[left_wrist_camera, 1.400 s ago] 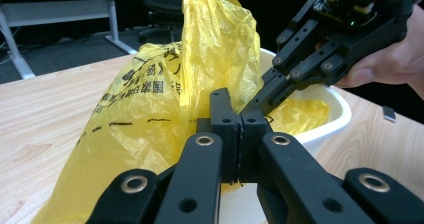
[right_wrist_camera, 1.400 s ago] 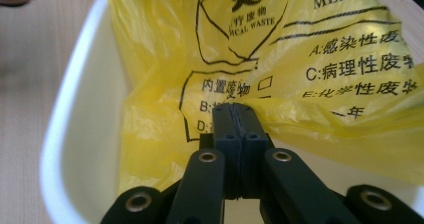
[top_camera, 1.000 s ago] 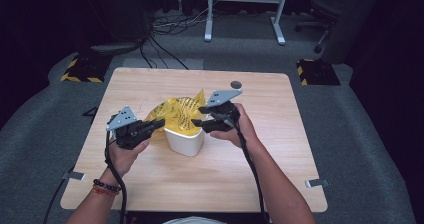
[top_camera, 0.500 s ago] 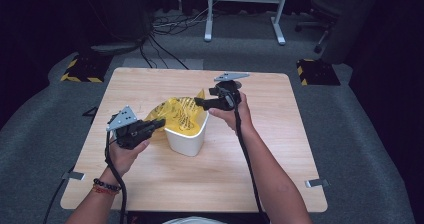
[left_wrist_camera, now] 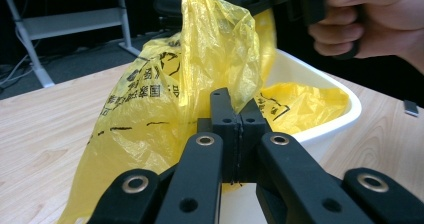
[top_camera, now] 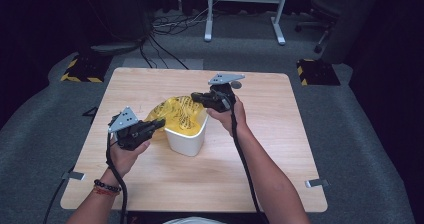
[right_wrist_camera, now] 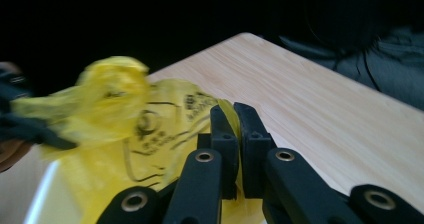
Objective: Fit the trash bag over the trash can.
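Note:
A white bin stands mid-table with a yellow plastic bag in it. My left gripper is at the bin's left and is shut on the bag's near-left edge. In the left gripper view its pads pinch a fold of the bag above the bin's rim. My right gripper reaches in over the bin's far side. Its jaws have just been closing, and its pads now clamp the bag's edge.
The wooden table has bare board all around the bin. A small dark round thing lies just behind my right gripper. Beyond the table, metal desk legs, cables and striped blocks stand on the grey floor.
My right gripper has moved from the bin's right rim back and up to its far side, then closed on the bag's edge. The left gripper has kept still, holding the bag.

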The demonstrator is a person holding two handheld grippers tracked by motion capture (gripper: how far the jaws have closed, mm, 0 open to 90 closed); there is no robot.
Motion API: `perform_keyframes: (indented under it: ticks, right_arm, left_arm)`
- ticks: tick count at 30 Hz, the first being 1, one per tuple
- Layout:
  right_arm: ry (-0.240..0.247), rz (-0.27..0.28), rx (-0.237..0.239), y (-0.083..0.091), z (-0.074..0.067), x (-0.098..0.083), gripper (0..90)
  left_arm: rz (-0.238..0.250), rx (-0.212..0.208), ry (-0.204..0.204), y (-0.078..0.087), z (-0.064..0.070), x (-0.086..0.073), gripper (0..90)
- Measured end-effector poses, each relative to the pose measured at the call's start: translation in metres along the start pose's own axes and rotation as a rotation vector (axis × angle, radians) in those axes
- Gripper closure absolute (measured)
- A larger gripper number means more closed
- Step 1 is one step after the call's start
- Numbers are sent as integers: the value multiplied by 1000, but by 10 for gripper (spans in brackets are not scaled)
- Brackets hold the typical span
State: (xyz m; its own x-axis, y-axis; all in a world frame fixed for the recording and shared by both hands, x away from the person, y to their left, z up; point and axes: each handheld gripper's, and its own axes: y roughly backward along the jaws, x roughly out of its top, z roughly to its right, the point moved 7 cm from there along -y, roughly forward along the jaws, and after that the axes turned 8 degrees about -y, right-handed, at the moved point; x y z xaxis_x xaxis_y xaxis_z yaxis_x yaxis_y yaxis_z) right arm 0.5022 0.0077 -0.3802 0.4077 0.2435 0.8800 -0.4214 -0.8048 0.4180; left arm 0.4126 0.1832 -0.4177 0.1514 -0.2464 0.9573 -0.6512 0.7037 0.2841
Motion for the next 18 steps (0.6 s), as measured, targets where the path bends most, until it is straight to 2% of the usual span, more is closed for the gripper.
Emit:
perform_keyframes:
  ticks: [2,3,5,6,7,11,13,14,15,16,18]
  right_arm:
    - [64,20,40,5,-11,0,883]
    - [90,10,69,6,-18,-2,883]
    - [135,-21,125,7,-29,-8,884]
    - [190,-73,153,5,-38,-17,886]
    - [190,-73,153,5,-38,-17,886]
    - [228,-219,155,-5,-41,-35,888]
    - [237,-275,147,-9,-40,-40,888]
    - [232,-297,141,-10,-39,-42,888]
    - [227,-317,135,-11,-38,-43,888]
    - [225,-338,128,-13,-37,-44,888]
    - [222,-372,117,-15,-35,-45,888]
  left_arm:
    - [0,12,-3,0,1,0,897]
    - [-2,16,-4,0,1,0,897]
    - [-2,19,0,0,1,0,897]
    - [-1,19,-4,0,1,0,897]
    - [5,20,0,0,1,1,897]
    - [64,16,29,4,-3,6,872]
    - [102,-13,68,6,-4,10,715]
    - [96,8,79,5,-7,12,613]
    - [100,12,88,4,-8,14,497]
    - [102,2,95,3,-8,16,419]
    - [83,5,91,-1,-9,21,332]
